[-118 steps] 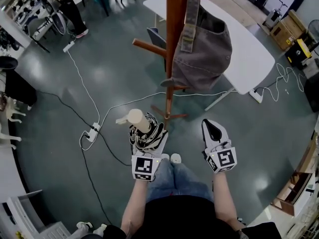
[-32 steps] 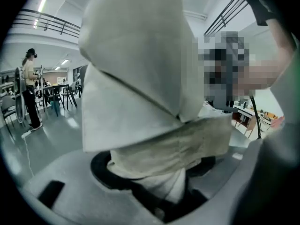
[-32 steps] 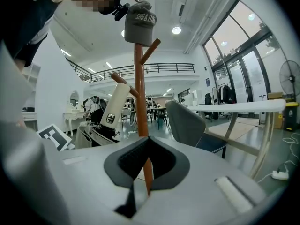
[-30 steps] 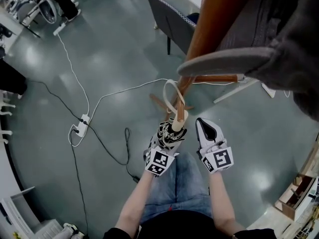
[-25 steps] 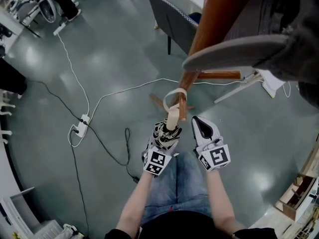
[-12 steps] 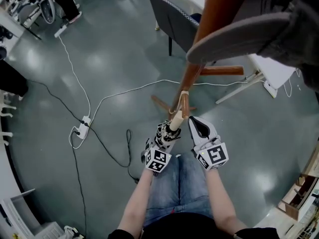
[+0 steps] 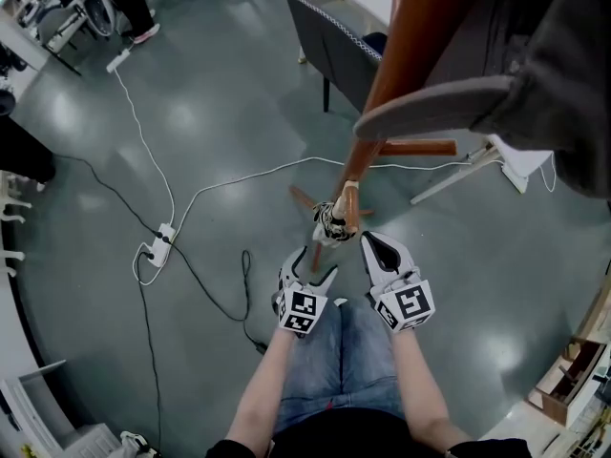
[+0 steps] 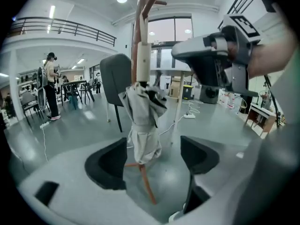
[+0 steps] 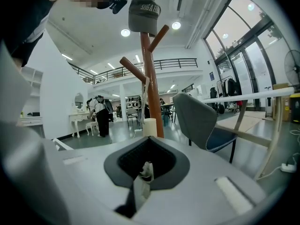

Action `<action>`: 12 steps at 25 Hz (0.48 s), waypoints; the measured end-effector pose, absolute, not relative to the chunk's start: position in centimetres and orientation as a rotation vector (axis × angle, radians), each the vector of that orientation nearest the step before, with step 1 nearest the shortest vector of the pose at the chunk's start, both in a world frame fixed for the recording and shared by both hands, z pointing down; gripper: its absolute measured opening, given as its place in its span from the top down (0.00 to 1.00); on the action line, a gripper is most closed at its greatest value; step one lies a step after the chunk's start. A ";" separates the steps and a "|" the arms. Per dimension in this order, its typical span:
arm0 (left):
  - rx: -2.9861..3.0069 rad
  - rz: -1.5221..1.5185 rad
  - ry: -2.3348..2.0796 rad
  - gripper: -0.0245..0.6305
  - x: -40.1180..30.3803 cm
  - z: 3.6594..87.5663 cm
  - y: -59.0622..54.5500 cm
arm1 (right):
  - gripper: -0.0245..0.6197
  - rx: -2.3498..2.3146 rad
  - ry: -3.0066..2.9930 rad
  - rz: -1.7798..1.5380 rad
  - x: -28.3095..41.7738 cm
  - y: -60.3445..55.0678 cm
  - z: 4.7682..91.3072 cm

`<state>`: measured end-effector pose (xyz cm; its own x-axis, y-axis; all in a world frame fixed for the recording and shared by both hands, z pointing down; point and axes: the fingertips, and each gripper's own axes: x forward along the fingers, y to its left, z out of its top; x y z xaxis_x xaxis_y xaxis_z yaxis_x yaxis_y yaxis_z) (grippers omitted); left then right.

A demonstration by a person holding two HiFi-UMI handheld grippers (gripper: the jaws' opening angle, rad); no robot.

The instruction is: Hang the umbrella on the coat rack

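My left tool [image 7: 310, 263], jaws just opened wide, brackets without pressing the folded black-and-white fabric umbrella [image 8: 140, 121] hanging just ahead on the brown wooden coat rack [image 7: 401, 74]; right tool [image 7: 379, 248] closed; probably light and floppy, I'd regrip its stiff cream handle [image 8: 143, 60].

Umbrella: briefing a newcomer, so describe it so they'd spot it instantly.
Find the tall wooden coat rack beside the grey chair. Low against its pole hangs the folded umbrella. Unlike the grey cap above, it has a cream handle and black-and-white patterned fabric.

Glossy grey floor [image 7: 220, 113]: white power strip [image 7: 156, 249], white cable [image 7: 248, 173], black cable [image 7: 242, 275], coat rack feet [image 7: 304, 198].
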<state>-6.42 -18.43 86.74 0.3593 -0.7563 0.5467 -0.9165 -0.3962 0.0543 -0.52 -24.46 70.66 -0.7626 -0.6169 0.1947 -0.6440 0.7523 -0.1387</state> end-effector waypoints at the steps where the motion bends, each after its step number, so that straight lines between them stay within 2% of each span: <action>1: 2.280 0.608 -1.498 0.42 -6.7 85.3 -18.6 | 0.94 1.017 -2.810 0.304 -0.5 -24.4 70.2; 2: 2.283 0.575 -1.533 0.50 -7.0 83.4 -18.8 | 0.94 1.017 -2.809 0.309 -0.6 -24.3 69.7; 5: 2.292 0.445 -1.649 0.61 -8.0 76.2 -19.8 | 0.94 1.031 -2.810 0.318 -0.3 -24.1 67.3; 8: 2.294 0.343 -1.734 0.68 -8.8 69.3 -20.4 | 0.94 1.057 -2.819 0.317 0.2 -23.8 63.8; 12: 2.271 0.221 -1.819 0.85 -10.1 61.1 -20.6 | 0.94 1.094 -2.839 0.299 0.8 -23.6 58.2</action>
<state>-10.10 -20.59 61.08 0.2211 -0.9416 0.2541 -0.9750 -0.2076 0.0790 0.78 -23.55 58.16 -0.7409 -0.6550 0.1486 -0.6716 0.7254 -0.1509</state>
